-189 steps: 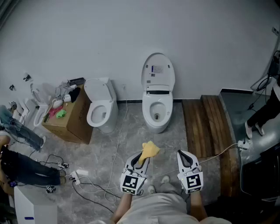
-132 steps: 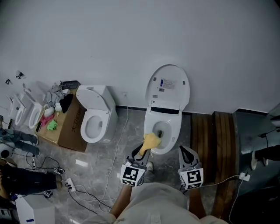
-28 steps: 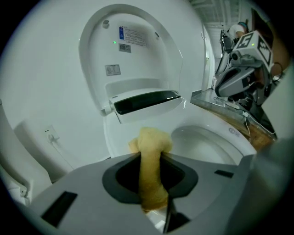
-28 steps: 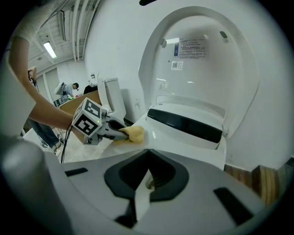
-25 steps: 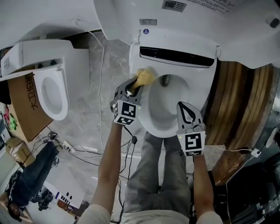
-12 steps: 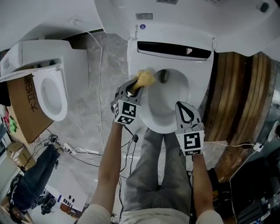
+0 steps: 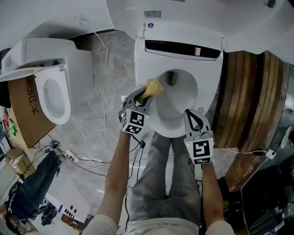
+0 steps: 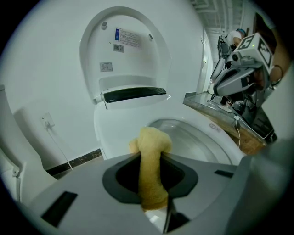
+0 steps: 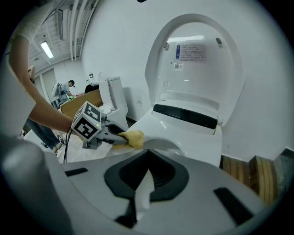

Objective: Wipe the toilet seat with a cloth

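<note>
The white toilet's rim [image 7: 205, 97] lies below me with its lid [image 7: 183, 8] raised against the wall. My left gripper [image 7: 145, 94] is shut on a yellow cloth [image 7: 154, 86], which is pressed on the rim's left side near the bowl opening. In the left gripper view the cloth [image 8: 151, 170] sticks out between the jaws over the rim [image 8: 206, 133]. My right gripper [image 7: 193, 119] is shut and empty, hovering over the rim's front right. The right gripper view shows the left gripper [image 9: 112, 134] and cloth [image 9: 133, 137] on the rim.
A second toilet [image 7: 50, 87] stands to the left beside a cardboard box [image 7: 20, 121]. Cables [image 7: 87, 158] trail over the grey floor. A wooden platform [image 7: 250, 101] borders the toilet on the right. The person's legs stand right at the bowl's front.
The person walked up to the toilet and bent over it. In the last second the cloth slid a little forward along the left rim, away from the hinge. The right gripper stayed shut.
</note>
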Available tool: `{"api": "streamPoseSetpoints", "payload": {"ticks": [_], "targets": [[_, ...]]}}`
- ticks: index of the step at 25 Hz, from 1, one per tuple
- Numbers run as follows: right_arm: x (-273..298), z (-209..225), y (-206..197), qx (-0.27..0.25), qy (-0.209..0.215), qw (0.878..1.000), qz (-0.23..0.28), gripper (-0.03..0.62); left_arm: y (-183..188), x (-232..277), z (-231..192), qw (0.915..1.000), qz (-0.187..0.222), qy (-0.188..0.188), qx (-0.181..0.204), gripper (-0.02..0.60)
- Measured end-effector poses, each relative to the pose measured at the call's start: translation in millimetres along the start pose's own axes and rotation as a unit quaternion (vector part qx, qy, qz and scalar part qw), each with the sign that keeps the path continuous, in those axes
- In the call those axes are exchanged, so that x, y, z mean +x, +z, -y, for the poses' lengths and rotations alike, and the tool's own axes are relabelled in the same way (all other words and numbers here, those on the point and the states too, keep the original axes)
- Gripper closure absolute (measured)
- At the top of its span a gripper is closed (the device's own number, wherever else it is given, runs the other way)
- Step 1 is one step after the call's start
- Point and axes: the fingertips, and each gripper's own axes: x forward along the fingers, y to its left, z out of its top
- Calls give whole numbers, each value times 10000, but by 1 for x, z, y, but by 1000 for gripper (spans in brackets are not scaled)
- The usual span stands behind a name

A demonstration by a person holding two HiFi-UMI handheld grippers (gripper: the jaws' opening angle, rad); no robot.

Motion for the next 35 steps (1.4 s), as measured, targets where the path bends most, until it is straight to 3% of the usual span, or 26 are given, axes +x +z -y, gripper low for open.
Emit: {"api": "streamPoseSetpoints", "payload": {"ticks": [18,27,35], "targets": [[-21,-4,-42,193,59,9997,-148,586,-36,-24,54,9980,-77,61,-619,482],[-28,-20,-72,-96,804,9961,-357,586,-49,-35,91,9944,-159,267,-1014,482],[-44,-10,-87,-360,1055,9929,-422,586,-63,-43,126,9896,-184,481,-1344,482]]}}
